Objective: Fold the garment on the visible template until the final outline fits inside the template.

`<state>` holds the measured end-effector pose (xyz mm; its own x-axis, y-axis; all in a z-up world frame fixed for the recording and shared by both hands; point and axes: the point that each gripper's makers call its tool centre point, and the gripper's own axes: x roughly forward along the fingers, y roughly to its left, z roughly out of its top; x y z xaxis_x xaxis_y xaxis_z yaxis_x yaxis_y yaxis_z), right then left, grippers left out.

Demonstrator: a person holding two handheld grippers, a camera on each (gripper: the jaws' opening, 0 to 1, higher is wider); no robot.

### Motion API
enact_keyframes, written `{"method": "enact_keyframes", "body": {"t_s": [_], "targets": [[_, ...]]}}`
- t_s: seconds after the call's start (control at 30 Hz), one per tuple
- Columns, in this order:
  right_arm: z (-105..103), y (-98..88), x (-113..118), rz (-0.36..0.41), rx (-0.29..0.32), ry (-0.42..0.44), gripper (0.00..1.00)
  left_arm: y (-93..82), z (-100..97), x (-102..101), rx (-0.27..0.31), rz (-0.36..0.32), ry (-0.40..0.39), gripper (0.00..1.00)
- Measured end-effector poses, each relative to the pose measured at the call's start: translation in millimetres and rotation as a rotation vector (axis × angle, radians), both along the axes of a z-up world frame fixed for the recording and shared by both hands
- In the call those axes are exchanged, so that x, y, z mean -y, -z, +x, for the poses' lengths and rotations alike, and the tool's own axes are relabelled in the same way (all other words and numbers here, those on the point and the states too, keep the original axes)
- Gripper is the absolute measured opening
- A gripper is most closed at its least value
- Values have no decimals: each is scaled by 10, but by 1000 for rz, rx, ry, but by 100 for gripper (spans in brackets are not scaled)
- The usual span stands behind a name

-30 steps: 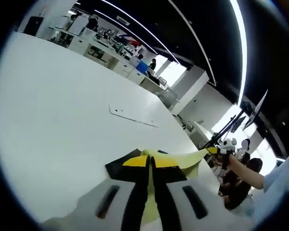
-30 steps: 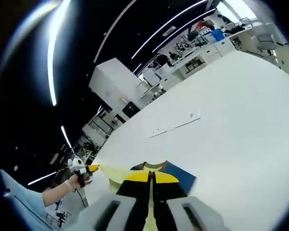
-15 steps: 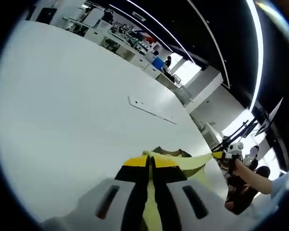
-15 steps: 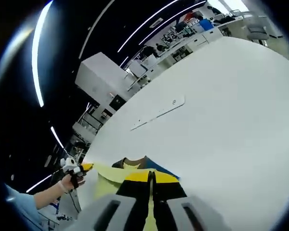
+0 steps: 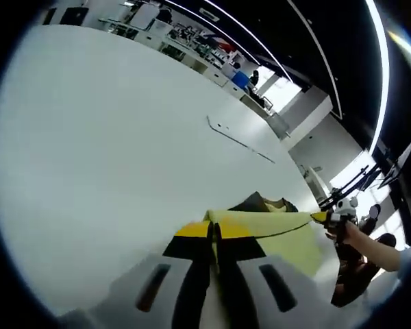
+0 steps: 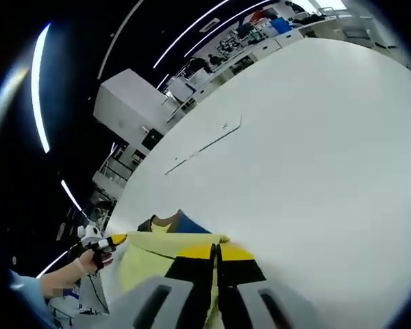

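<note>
Left tool (image 5: 214, 233) jaws cover the near edge of the yellow garment (image 5: 274, 229), whose lower part runs behind the tool body, so its full outline can't be read; same in the right gripper view, right tool (image 6: 216, 255) over the garment's edge. Thin line on the worktop (image 5: 89, 151) with small marks, the template outline (image 5: 238, 139), is too faint and far to trace. Background desks and shelving (image 6: 260, 38) are too small and blurred to identify.
</note>
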<state>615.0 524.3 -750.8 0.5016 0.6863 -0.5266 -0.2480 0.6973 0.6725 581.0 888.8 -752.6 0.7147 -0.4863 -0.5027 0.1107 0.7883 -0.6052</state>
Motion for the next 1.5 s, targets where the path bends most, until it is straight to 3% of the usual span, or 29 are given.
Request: {"method": "enact_keyframes", "body": {"t_s": [0.2,0.37,0.4,0.47,0.57,0.8,0.9,1.03,1.2,1.3,1.5], "targets": [[-48,60,-22,-23,8,-24,0,33,0,15,-16,-28,-30,0],[-91,-34,-76,4,58,-58,0,-65,-5,51,33,-45,-29,0],[-118,-65,-99,-5,97,-95,2,-86,22,55,37,-60,-25,0],[-145,-80,-112,-28,119,-112,11,-123,24,67,43,-60,-19,0],[-202,-132,-174,-52,182,-165,32,-187,21,49,78,-43,1,5],[-349,-175,-249,-125,281,-295,53,-219,-38,69,94,-62,56,32],[-393,-186,-259,-138,302,-328,56,-235,-94,133,119,-41,114,41],[-414,-188,-262,-141,314,-354,61,-283,-150,237,134,-67,174,54],[-410,-198,-253,-124,311,-355,60,-361,-215,355,154,-111,237,58],[-412,-211,-278,-120,317,-365,59,-304,-264,402,136,-87,271,61],[-422,-185,-344,-105,306,-374,56,-326,-243,448,141,-95,278,56]]}}
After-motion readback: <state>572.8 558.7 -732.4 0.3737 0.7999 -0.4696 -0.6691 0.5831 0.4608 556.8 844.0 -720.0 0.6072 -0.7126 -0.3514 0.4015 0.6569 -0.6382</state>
